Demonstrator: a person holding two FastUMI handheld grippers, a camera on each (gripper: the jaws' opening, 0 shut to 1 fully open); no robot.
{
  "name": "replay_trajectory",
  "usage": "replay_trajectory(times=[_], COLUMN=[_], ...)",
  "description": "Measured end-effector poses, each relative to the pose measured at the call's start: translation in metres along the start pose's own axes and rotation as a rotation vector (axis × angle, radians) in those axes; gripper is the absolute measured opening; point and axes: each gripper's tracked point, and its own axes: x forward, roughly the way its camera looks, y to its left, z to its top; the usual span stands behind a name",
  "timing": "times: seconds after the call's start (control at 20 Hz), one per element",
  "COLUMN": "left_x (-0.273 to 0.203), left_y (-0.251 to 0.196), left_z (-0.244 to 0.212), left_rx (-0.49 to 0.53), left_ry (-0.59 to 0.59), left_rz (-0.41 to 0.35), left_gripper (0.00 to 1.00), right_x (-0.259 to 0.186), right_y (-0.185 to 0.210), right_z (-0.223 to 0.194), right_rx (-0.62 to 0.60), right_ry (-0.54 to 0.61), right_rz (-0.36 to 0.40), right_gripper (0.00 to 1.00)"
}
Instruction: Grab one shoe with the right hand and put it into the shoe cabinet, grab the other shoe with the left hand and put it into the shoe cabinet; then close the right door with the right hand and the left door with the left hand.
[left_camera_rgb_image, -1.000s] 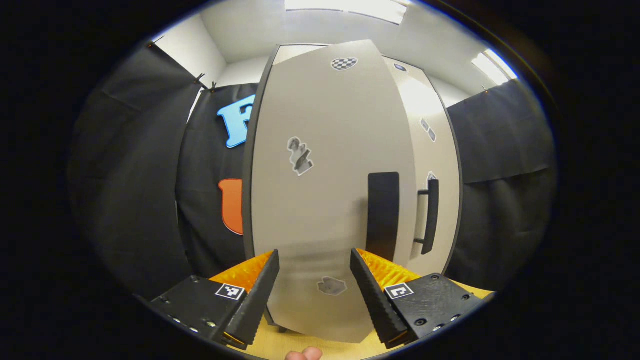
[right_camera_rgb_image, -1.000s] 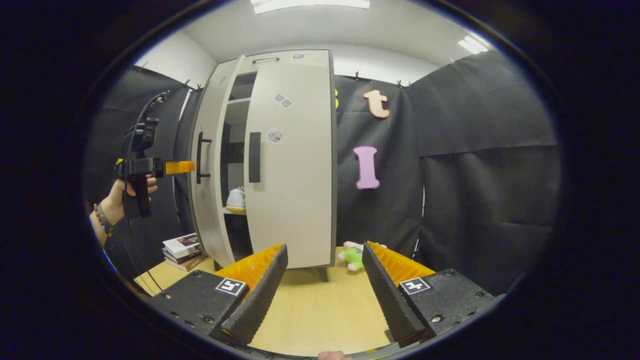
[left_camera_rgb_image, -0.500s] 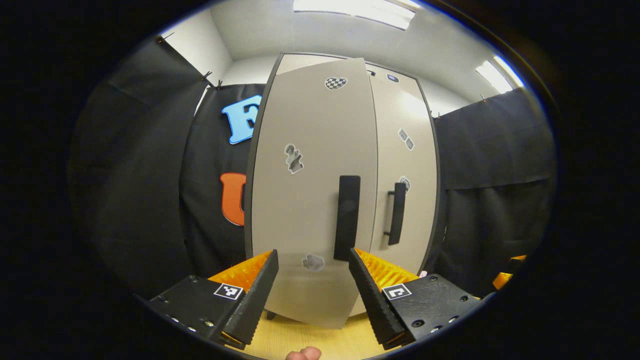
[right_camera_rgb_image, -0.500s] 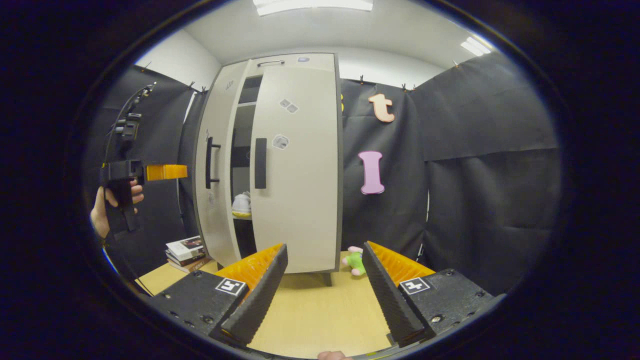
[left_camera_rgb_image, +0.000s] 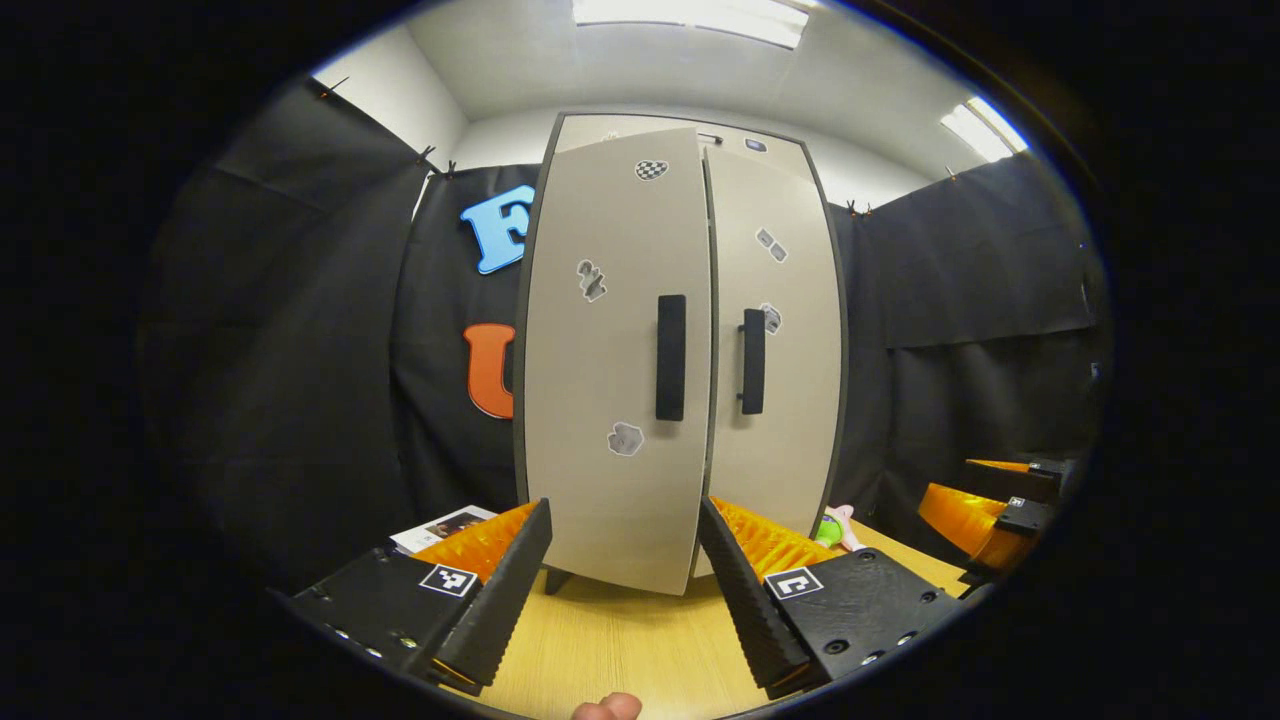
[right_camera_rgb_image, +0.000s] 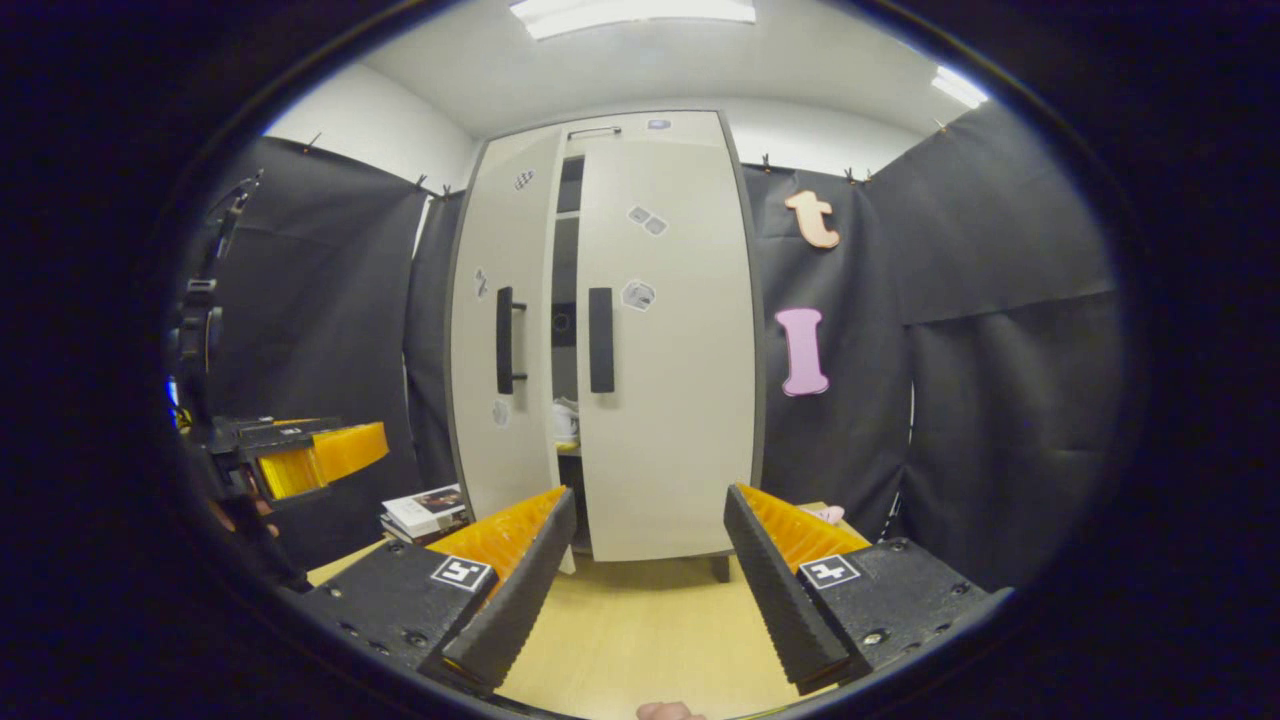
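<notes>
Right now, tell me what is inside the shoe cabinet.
Through the gap between the left door and right door of the shoe cabinet, a white shoe sits on a shelf, with another shelf higher up. The doors cover the rest, including any second shoe.

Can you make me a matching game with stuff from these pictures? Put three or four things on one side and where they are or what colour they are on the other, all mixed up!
Things:
1. White shoe
2. Stack of books
3. Black bar handle on the right cabinet door
4. Orange-fingered left gripper

Descriptions:
A. On the wooden table, left of the cabinet
B. Held in the air, away from the doors
C. On a shelf inside, seen through the gap between the doors
D. Standing upright next to the gap

Pairs: 1-C, 2-A, 3-D, 4-B
</notes>
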Motion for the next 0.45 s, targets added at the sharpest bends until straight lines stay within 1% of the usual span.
replay_trajectory(times=[0.05, 0.1, 0.15, 0.2, 0.25, 0.45], left_x=[-0.004, -0.007, -0.009, -0.01, -0.011, -0.016], left_y=[-0.003, -0.005, -0.006, -0.005, -0.005, -0.008], left_z=[0.0, -0.001, 0.0, 0.002, 0.001, 0.0], left_rx=[-0.006, -0.011, -0.011, -0.008, -0.004, -0.007], left_ry=[-0.002, -0.002, -0.01, -0.015, -0.015, -0.017], left_rz=[-0.003, -0.007, -0.007, -0.006, -0.006, -0.013], left_gripper=[0.89, 0.89, 0.89, 0.89, 0.89, 0.89], right_x=[-0.002, -0.004, -0.006, -0.008, -0.007, -0.012], right_y=[0.001, 0.001, 0.001, 0.001, -0.001, 0.0], right_z=[0.001, 0.002, 0.003, 0.004, 0.002, 0.003], right_rx=[0.0, 0.001, 0.002, 0.002, 0.0, -0.003], right_ry=[-0.006, -0.009, -0.01, -0.012, -0.012, -0.016], right_rz=[0.001, 0.0, 0.001, 0.0, -0.003, -0.005], right_gripper=[0.97, 0.94, 0.97, 0.94, 0.97, 0.97])
